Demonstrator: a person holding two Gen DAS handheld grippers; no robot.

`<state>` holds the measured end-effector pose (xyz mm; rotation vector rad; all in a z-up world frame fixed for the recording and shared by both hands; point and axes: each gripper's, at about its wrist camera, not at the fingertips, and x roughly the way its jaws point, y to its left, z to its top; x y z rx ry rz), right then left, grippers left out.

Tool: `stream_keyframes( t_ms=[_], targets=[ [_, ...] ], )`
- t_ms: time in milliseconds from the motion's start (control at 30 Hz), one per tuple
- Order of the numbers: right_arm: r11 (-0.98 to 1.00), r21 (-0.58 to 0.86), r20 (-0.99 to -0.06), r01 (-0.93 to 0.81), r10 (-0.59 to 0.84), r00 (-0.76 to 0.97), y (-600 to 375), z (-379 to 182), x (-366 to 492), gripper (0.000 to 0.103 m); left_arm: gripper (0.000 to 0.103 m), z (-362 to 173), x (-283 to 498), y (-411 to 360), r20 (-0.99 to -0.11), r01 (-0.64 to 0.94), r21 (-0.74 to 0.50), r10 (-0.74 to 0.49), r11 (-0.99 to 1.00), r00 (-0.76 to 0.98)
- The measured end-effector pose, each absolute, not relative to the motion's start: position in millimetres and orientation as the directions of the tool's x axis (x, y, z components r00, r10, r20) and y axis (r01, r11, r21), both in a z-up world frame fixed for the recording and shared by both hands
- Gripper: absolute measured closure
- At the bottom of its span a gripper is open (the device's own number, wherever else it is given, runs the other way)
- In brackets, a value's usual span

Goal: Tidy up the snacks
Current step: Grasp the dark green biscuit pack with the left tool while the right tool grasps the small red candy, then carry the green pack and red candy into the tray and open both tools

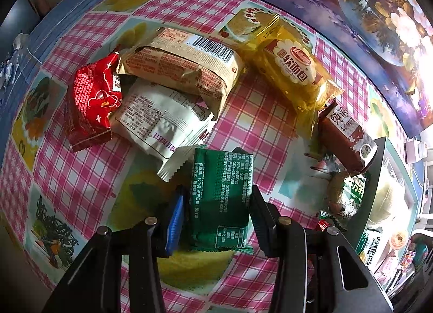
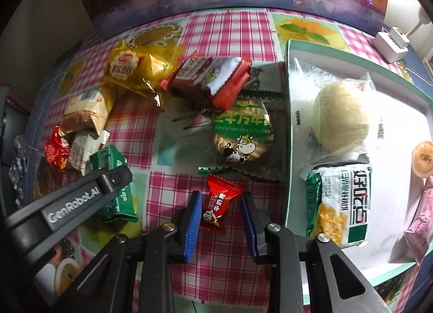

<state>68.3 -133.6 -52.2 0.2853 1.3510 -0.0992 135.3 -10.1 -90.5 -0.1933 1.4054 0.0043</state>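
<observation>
— right wrist view: the right gripper is spread around the red candy, just left of the teal tray.
— and the left gripper?
— spread too, straddling the green packet, further left of the tray.

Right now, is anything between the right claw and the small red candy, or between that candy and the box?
Nothing visible. The red candy lies between the open right claw fingers, and bare tablecloth runs from it to the box wall.
</observation>
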Motion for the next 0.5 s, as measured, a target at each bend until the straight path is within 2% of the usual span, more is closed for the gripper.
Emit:
stream_keyframes(
  t_ms=[67,100,133,500],
  targets=[
    [0.964,0.138,-0.971,0.228,0.087,0.224,-133,-53,70,0.076,0.056,-90,136,-13,-0.979,-0.117,-0.132,-0.111,0.984,0.168],
    [0.963,0.142,-0.970,0.228,0.090,0.226,-133,-54,70,0.081,0.058,-90,137,-13,-0.979,-0.117,-0.134,-0.114,0.984,0.169],
    [0.961,0.150,-0.969,0.230,0.097,0.227,-133,-53,69,0.082,0.060,-89,138,-13,-0.979,-0.115,-0.135,-0.114,0.984,0.169],
    [0.947,0.198,-0.943,0.253,0.114,0.314,-151,-18,64,0.083,0.061,-57,137,-16,-0.962,-0.073,-0.167,-0.146,0.983,0.232]
  ],
)
